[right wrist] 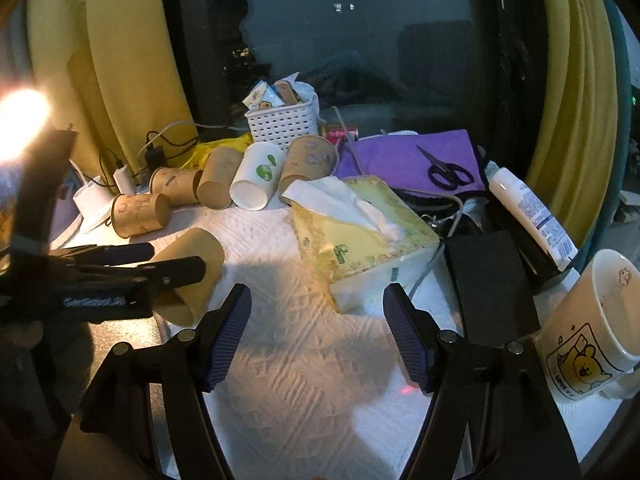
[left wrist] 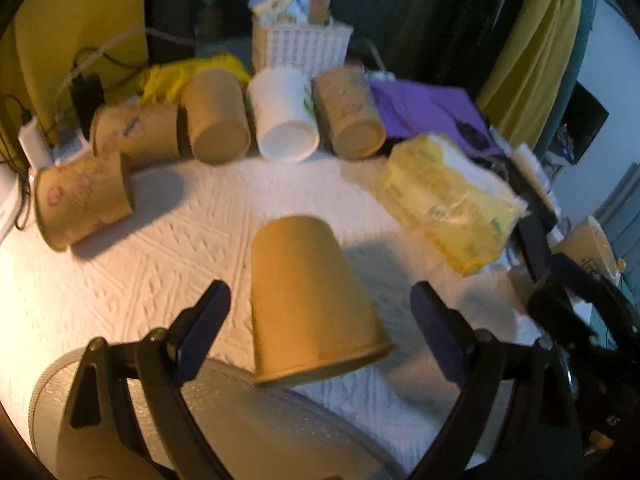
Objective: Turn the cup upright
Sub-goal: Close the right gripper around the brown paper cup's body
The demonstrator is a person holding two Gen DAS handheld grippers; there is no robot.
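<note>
A plain brown paper cup (left wrist: 312,300) lies tilted, base away from me and rim toward me, its rim resting on a grey disc (left wrist: 248,420). My left gripper (left wrist: 320,320) is open with a finger on each side of the cup, neither pad touching it. In the right wrist view the same cup (right wrist: 192,268) sits between the left gripper's fingers (right wrist: 176,270) at the left. My right gripper (right wrist: 318,336) is open and empty above the white paper towel (right wrist: 304,360).
Several paper cups (left wrist: 218,116) lie on their sides in a row at the back, one of them white (left wrist: 284,116). A yellow tissue pack (left wrist: 448,200) lies to the right. A white basket (left wrist: 300,46), purple cloth (right wrist: 404,160) with scissors (right wrist: 444,170), a white bottle (right wrist: 532,216) and a mug (right wrist: 592,328) stand around.
</note>
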